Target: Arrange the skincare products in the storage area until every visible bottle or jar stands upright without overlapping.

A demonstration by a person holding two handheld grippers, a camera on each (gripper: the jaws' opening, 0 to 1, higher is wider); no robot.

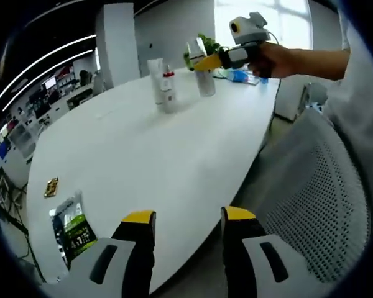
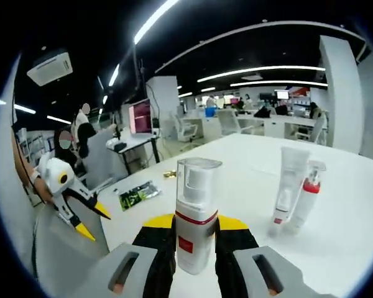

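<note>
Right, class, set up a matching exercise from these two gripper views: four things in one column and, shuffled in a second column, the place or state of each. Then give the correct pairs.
Things
1. pump bottle
2. tube
3. green packet
4. left gripper

Places or states
A. lying flat near the table edge
B. open, holding nothing, over the near table edge
C. standing upright between the right gripper's jaws
D. standing cap-down beside a slimmer bottle with a red band

Pairs: 1-C, 2-D, 3-A, 4-B
</note>
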